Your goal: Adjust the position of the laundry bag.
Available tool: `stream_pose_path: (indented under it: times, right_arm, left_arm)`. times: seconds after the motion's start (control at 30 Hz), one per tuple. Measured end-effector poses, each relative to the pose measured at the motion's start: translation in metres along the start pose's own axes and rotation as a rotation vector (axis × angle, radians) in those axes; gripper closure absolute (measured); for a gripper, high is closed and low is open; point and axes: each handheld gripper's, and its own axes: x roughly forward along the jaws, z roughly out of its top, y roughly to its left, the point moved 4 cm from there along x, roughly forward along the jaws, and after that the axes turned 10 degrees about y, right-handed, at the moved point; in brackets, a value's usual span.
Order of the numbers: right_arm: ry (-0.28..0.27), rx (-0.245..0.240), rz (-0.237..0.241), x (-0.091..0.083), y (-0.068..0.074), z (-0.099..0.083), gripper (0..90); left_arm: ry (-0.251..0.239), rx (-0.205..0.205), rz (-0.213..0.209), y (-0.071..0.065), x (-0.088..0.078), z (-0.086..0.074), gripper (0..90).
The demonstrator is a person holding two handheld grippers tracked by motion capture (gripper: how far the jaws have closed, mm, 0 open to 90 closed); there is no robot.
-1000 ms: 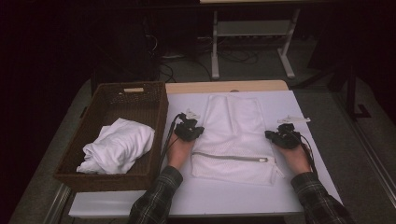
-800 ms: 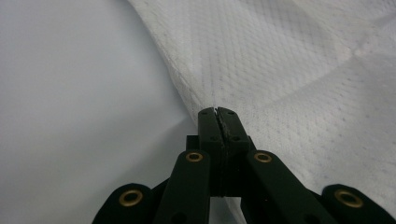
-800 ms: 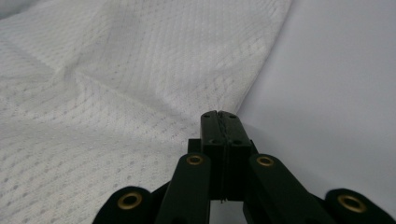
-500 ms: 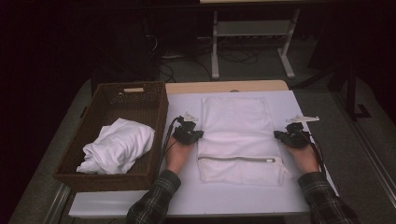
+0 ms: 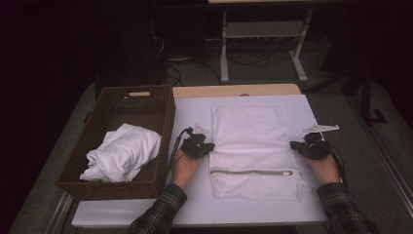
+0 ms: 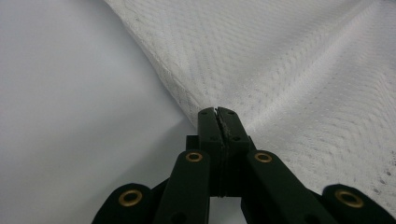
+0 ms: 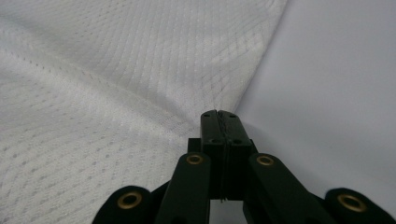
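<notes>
You pinch the white mesh zippered laundry bag [image 5: 252,151], flat mid-table, by both side edges: left gripper [image 6: 218,113] and right gripper [image 7: 219,114] jaws clamped on fabric, likely to pull it taut.

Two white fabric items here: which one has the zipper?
The flat mesh bag on the table, pinched at its edges by both tools; its zipper runs near the front. The other lies crumpled in the basket.

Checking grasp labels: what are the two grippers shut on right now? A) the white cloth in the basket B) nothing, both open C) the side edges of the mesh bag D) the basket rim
C: the left gripper and the right gripper each pinch a side edge of the mesh bag, which lies flat on the table.
</notes>
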Motion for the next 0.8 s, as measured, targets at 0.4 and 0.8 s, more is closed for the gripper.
stream_pose_path:
  times: [0.4,0.8]
  right_arm:
    - [-0.042,0.018,0.014,-0.001,-0.002,-0.0005,54.9]
    - [-0.081,0.018,-0.003,-0.003,-0.0029,-0.0005,17.7]
  left_arm:
    - [-0.022,0.006,0.012,0.0011,-0.0028,-0.002,60.5]
    - [-0.02,0.021,0.016,-0.0031,-0.0072,-0.0014,16.5]
